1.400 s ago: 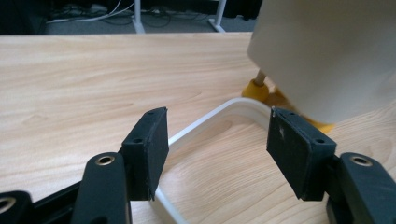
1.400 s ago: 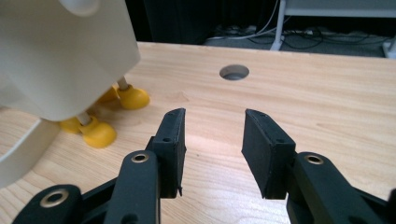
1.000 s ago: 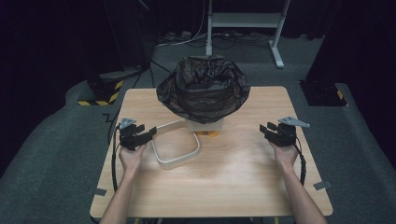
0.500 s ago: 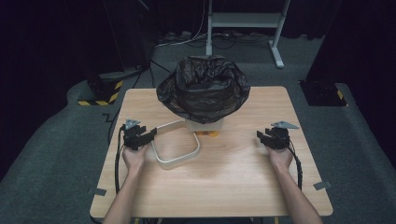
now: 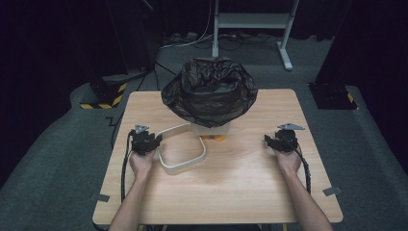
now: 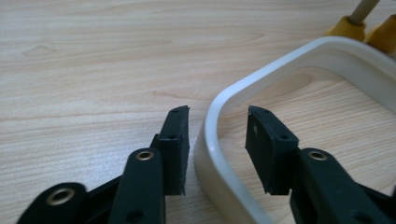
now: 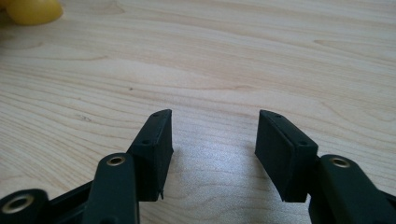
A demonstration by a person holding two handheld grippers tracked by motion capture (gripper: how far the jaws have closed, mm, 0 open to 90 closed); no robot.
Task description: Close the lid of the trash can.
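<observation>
Jaws of the left gripper stand partly open and straddle the near left corner of a white plastic frame: one pad is outside the rim, the other inside it, with a sliver of gap on each side, so the pads do not press on it. They have just been closing around that rim. In the high view this left gripper sits low at the near left of the tabletop, held in the person's left hand, its cable trailing back along the forearm.

Over at the near right, the right gripper is held in the right hand, well apart from the frame. Its jaws have just been opening and now stand moderately wide, with nothing but bare wood between them.

Between the two grippers and a little farther out, the white frame lies flat on the wood, a rounded open loop whose far end reaches towards a small yellow piece at the foot of a pale bin. That bin stands at the middle far part of the tabletop, lined with a black rubbish bag whose crumpled edge flares out over its rim.
</observation>
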